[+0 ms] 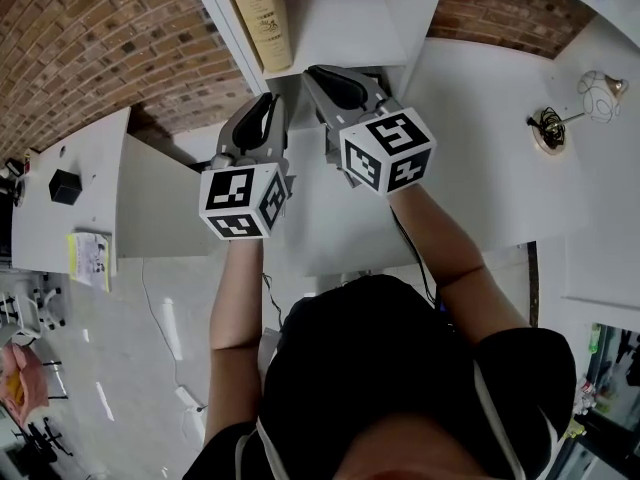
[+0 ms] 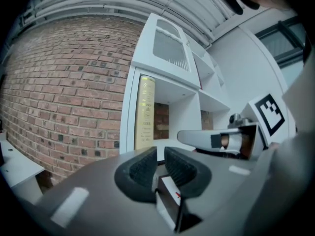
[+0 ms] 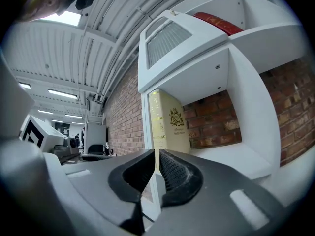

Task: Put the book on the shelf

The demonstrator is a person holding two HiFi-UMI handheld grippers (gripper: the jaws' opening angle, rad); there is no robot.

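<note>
A cream book (image 1: 258, 13) with gold print stands upright at the left wall of a compartment in the white shelf (image 1: 345, 28). It shows straight ahead in the left gripper view (image 2: 145, 113) and in the right gripper view (image 3: 170, 124). Neither gripper touches it. My left gripper (image 1: 270, 100) points level at the shelf's front, jaws drawn together with nothing between the pads (image 2: 160, 154). My right gripper (image 1: 318, 72) hovers beside it, a little nearer the compartment, also shut (image 3: 156, 156). Only a thin pale line shows in its slit.
A red book (image 3: 216, 22) lies on a higher shelf. Brick wall (image 2: 64, 92) flanks the shelf on the left. The white desk (image 1: 480, 168) carries a round lamp-like object (image 1: 600, 93) and a brass piece (image 1: 548, 128). A black box (image 1: 65, 186) and a leaflet (image 1: 90, 258) lie at the left.
</note>
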